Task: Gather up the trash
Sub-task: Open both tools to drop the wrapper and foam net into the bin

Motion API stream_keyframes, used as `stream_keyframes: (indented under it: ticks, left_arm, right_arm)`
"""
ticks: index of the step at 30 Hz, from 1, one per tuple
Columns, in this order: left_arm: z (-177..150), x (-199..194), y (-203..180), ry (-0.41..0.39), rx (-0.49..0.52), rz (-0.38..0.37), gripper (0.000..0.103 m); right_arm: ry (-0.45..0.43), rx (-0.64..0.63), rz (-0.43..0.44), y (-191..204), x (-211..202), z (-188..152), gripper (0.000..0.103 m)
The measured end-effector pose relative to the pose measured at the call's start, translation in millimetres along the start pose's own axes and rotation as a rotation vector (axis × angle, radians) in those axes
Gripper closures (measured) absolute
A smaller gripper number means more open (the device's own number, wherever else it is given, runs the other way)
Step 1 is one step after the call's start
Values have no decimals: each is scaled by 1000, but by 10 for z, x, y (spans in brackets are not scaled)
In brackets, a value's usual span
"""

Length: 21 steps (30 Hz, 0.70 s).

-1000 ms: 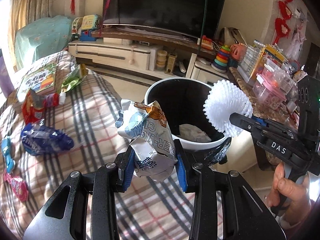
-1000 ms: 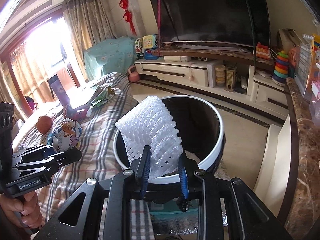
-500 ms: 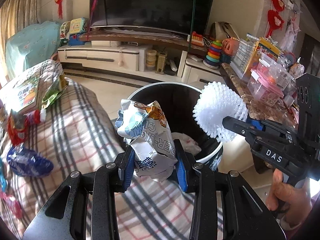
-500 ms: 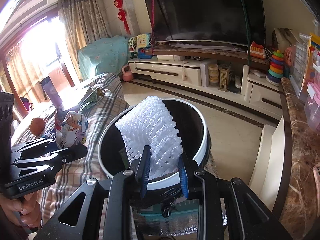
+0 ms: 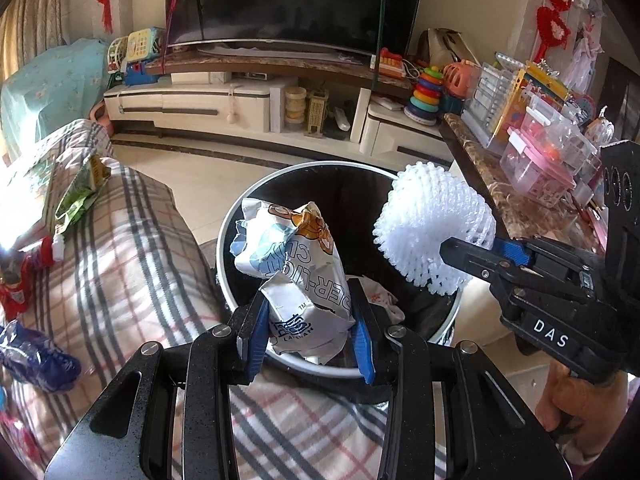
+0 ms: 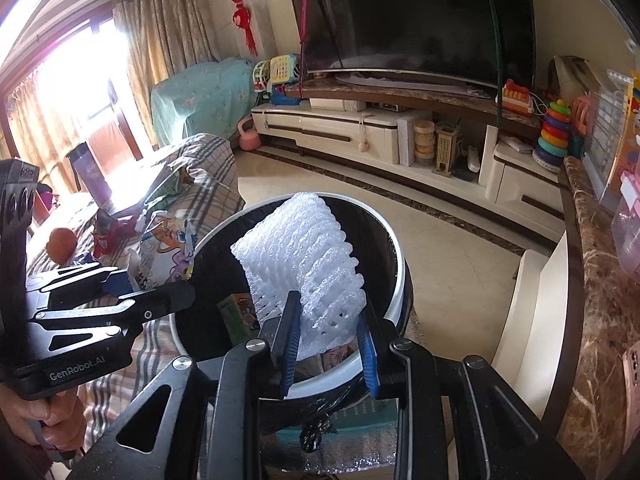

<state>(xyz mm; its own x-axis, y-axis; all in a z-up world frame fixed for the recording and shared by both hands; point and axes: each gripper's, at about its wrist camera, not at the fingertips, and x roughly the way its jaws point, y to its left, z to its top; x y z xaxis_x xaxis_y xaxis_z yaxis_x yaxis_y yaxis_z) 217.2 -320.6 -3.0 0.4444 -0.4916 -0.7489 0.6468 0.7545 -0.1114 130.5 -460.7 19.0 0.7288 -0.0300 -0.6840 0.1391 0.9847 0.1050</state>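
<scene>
Left gripper [image 5: 310, 332]: jaws part-closed, blue pads clamped on lower end of crumpled snack bag [image 5: 298, 264]; the rest sticks up past the fingertips, over near rim of bin [image 5: 256, 204]. Right gripper [image 6: 328, 338]: jaws nearly closed, pinching white foam net [image 6: 304, 268] at its base, net standing above bin opening.

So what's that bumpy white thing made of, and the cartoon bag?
The white foam net sleeve looks like soft, matte foam plastic: an open, puffy mesh. The cartoon snack bag seems glossy printed plastic film, given its crinkles and shine.
</scene>
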Motion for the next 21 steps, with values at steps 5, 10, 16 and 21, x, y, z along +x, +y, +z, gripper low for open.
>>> stream_keyframes:
  ticks: [5, 10, 16, 21]
  left_arm:
    - [30, 78, 7, 16, -7, -1, 69]
    - [50, 133, 17, 29, -10, 3, 68]
    - [78, 192, 9, 45, -10, 9, 61]
    - [75, 187, 60, 48, -42, 24, 34]
  right_arm:
    - [22, -16, -2, -2, 77, 23, 74]
    - [34, -20, -4, -2, 121, 40, 73]
    - [51, -13, 1, -29, 171, 49, 66]
    - [44, 7, 22, -58, 140, 59, 47]
